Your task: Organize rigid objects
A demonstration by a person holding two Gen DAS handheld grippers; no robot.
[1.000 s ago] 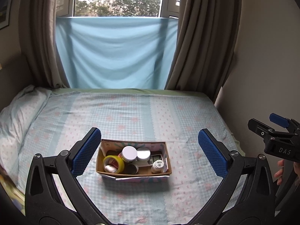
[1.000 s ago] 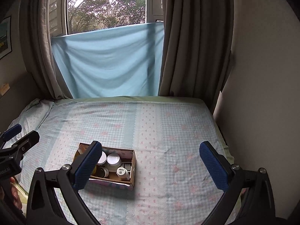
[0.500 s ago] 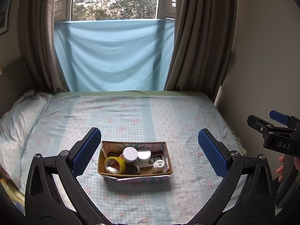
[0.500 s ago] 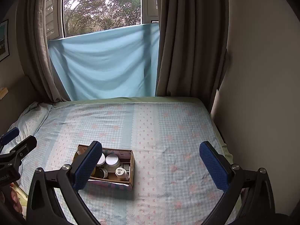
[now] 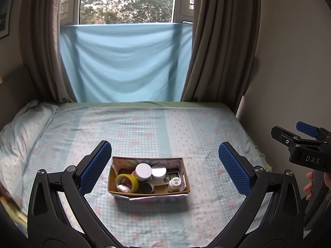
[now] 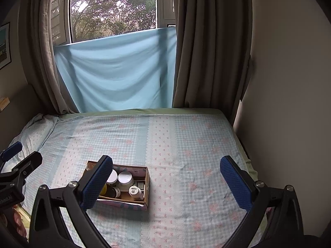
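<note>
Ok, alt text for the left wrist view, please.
A cardboard box of small items, including a yellow tape roll and white-lidded jars, sits on a checked bedsheet between the open left gripper fingers. The right gripper shows at the right edge; behind, curtains and a window.

A home bedroom: a bed under a checked, flower-print sheet, a pillow at its left side, brown curtains flanking a window onto trees, and a framed picture on the wall.
</note>
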